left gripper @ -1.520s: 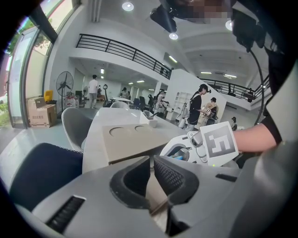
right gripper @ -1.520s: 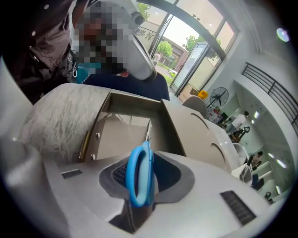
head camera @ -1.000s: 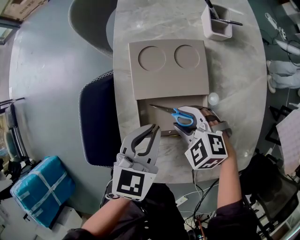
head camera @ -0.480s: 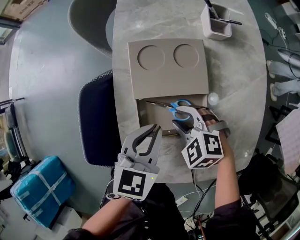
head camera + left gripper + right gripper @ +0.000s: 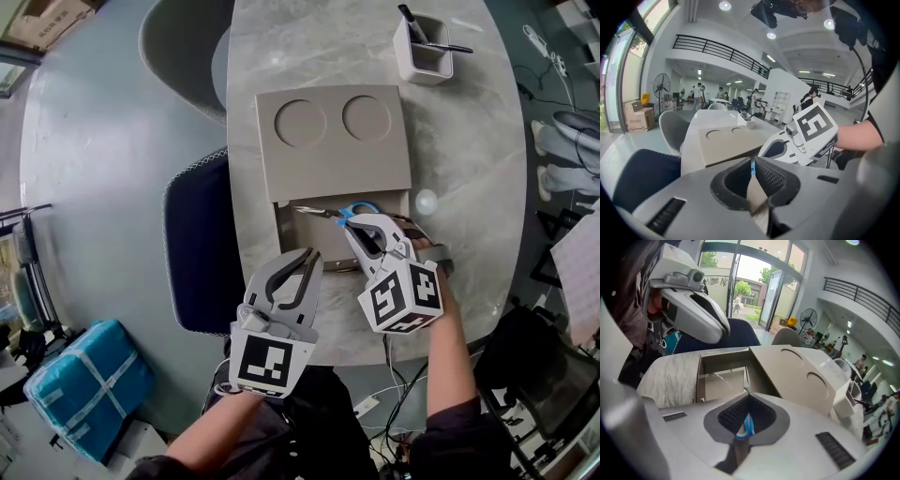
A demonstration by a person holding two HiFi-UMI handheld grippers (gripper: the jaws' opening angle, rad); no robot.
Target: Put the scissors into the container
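Observation:
The scissors (image 5: 359, 208) have blue handles and steel blades that point left over the open lower compartment (image 5: 284, 239) of a beige container (image 5: 333, 141). My right gripper (image 5: 362, 223) is shut on the blue handle (image 5: 748, 424), which shows between its dark pads in the right gripper view. The compartment (image 5: 723, 380) lies just beyond its tips. My left gripper (image 5: 309, 255) hovers at the compartment's near edge, left of the right one, shut with nothing in it. In the left gripper view the left gripper (image 5: 752, 161) faces the container (image 5: 726, 140).
A white pen holder (image 5: 424, 52) with pens stands at the table's far end. A small white ball (image 5: 427, 200) lies right of the container. A dark blue chair (image 5: 197, 244) stands at the table's left edge, a grey one (image 5: 178, 37) further back.
The right gripper's jaws have closed on the scissors' blue handle. Scissors and gripper have shifted slightly left and away. The left gripper has stayed put.

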